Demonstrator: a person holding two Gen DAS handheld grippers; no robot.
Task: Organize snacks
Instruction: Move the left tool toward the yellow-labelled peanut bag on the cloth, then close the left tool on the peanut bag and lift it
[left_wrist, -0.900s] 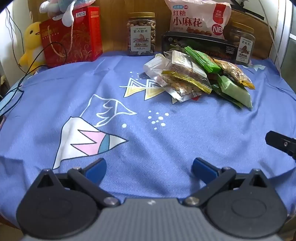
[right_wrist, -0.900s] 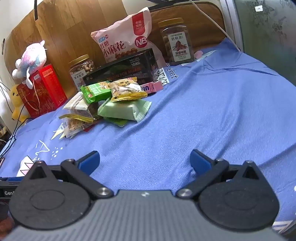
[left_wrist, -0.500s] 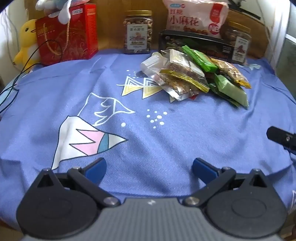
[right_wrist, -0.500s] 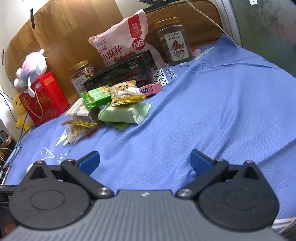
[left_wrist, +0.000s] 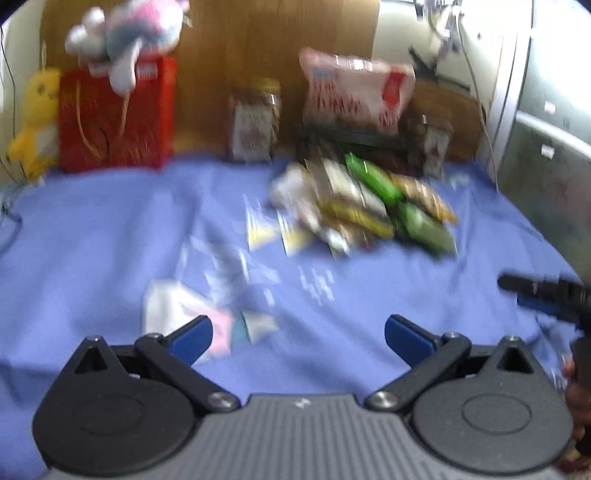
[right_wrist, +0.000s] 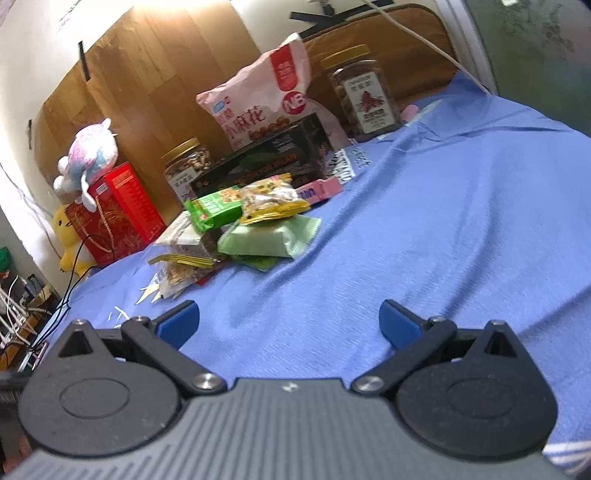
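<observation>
In the right wrist view the pink bag (right_wrist: 258, 99) at upper centre carries a round "NB" mark and Chinese characters; the labels on the two jars (right_wrist: 364, 94) (right_wrist: 186, 162) beside it are too small to read. The pile of snack packets (right_wrist: 243, 221) lies left of centre on the blue cloth (right_wrist: 443, 221), just in front of a black box (right_wrist: 266, 160). A red box (right_wrist: 122, 210) stands at the left. Both the left gripper (left_wrist: 297, 336) and right gripper (right_wrist: 288, 321) hover low in frame, fingers wide apart, empty.
</observation>
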